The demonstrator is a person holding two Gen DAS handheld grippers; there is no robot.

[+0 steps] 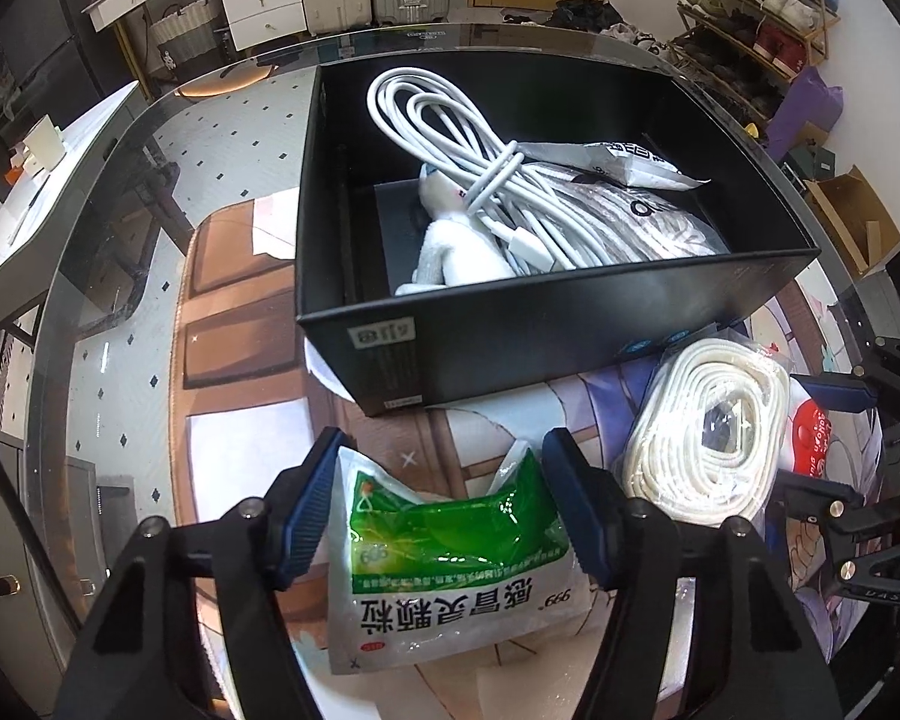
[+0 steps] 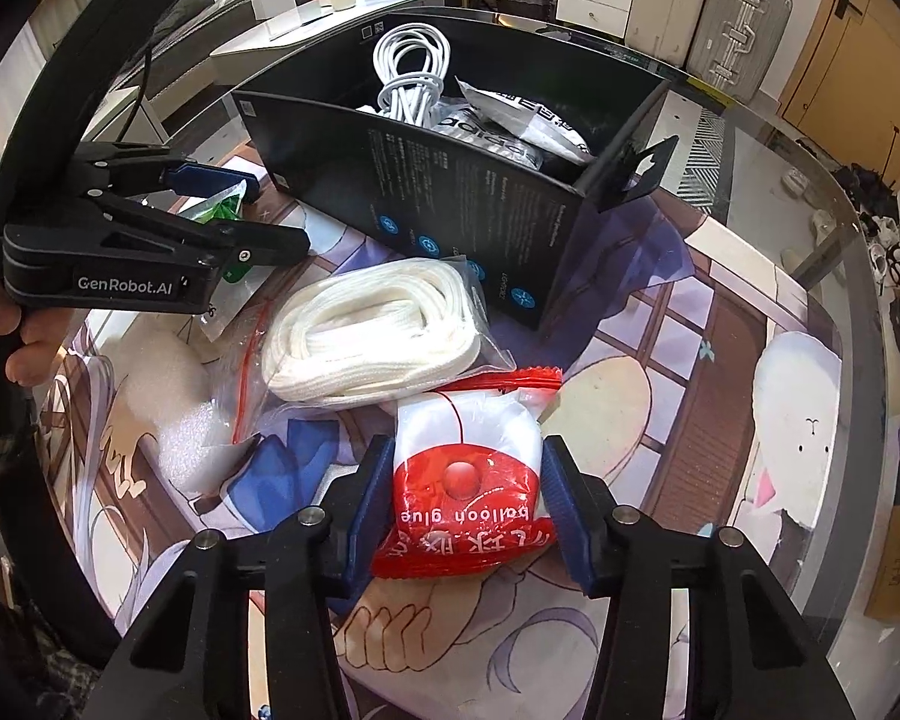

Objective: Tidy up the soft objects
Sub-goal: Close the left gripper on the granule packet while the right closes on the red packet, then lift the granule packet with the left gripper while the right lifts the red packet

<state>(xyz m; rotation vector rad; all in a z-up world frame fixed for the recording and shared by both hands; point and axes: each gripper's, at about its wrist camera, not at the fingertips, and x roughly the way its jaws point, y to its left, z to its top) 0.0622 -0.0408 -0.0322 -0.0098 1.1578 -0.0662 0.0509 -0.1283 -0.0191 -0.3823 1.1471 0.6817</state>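
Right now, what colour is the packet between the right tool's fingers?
The balloon glue packet is red and white, with white lettering on the red; the right wrist view shows it best.

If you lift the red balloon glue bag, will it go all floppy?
Probably a bit. The red bag bulges like a soft pillow between the right gripper fingers, so it should squash and sag. Its film looks glossy, so it may slip. It is small and puffy, so likely light.
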